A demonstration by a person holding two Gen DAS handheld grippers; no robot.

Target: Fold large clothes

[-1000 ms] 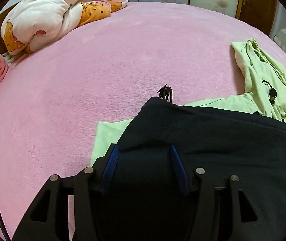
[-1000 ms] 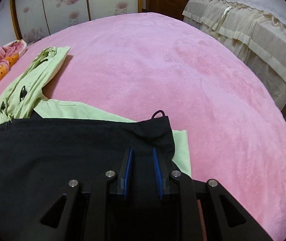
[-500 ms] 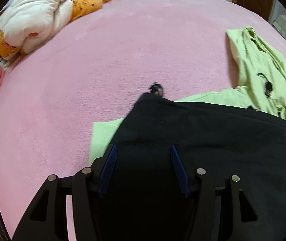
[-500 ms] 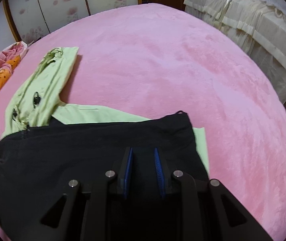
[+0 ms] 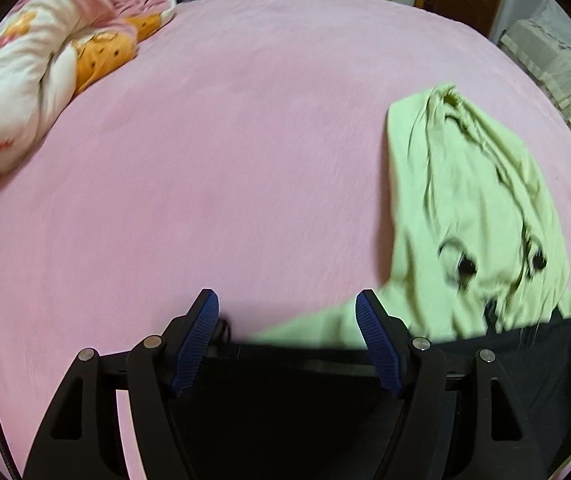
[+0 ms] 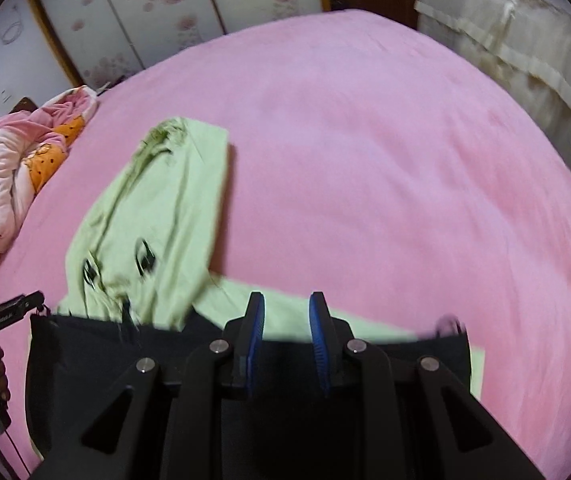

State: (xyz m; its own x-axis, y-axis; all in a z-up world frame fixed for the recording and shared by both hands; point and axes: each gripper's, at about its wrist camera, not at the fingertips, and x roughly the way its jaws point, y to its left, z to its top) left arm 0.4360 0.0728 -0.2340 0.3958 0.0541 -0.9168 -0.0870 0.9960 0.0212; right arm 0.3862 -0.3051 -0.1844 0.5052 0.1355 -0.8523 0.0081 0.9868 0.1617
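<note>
A large garment lies on the pink bed: its light green hood (image 5: 473,200) spreads flat, and a folded-over black part (image 5: 293,412) covers its near end. My left gripper (image 5: 287,308) is open and empty, fingers wide above the black edge. My right gripper (image 6: 285,310) is partly open with nothing between the pads, above the black part (image 6: 117,364) and green body (image 6: 153,216). The left gripper's tip (image 6: 9,312) and a hand show at the left edge of the right wrist view.
The pink bedspread (image 5: 225,140) stretches far ahead. A crumpled pink, white and orange quilt (image 5: 45,60) lies at the far left corner. A cream covered bed or sofa (image 6: 525,52) stands beyond the right side. Wardrobe doors (image 6: 145,12) and a door are behind.
Both grippers pulled back toward me and lifted, so the black fold edge now sits at their fingertips. The left jaws stayed wide; the right jaws widened slightly.
</note>
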